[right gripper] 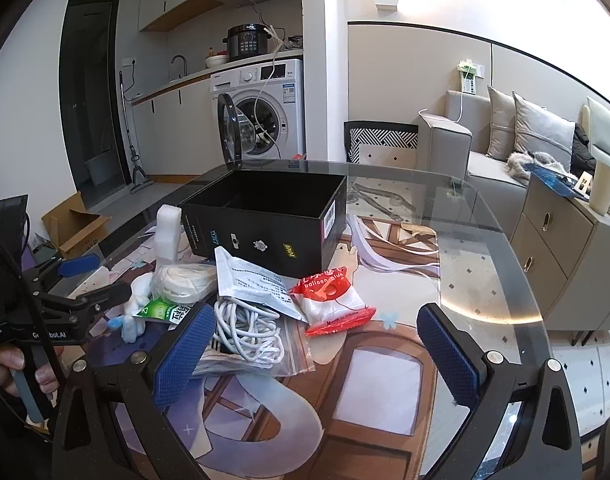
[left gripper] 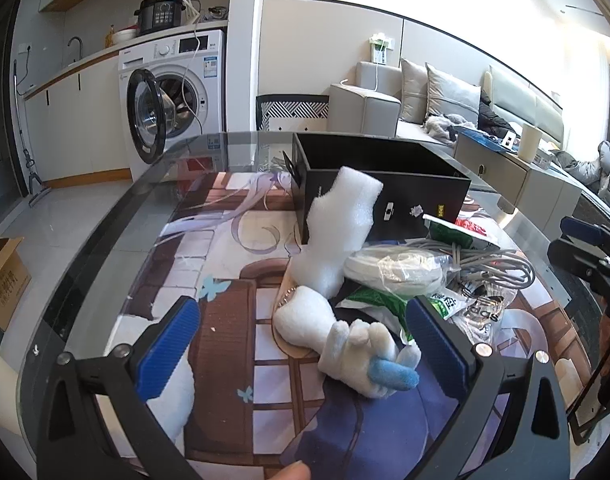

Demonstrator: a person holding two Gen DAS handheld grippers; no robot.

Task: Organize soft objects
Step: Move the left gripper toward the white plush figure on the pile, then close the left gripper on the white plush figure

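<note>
Glass surface holds a clutter beside the black box. Your left gripper hangs with fingers spread around the white plush toy, not yet pinching. Close on it next, then lift toward the box. Your right gripper waits, fingers spread, holding nothing.

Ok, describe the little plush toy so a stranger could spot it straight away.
Start at the open black box on the glass table. Nearer than the white foam block leaning on it lies the plush toy. It alone is furry, white with a blue tip.
</note>
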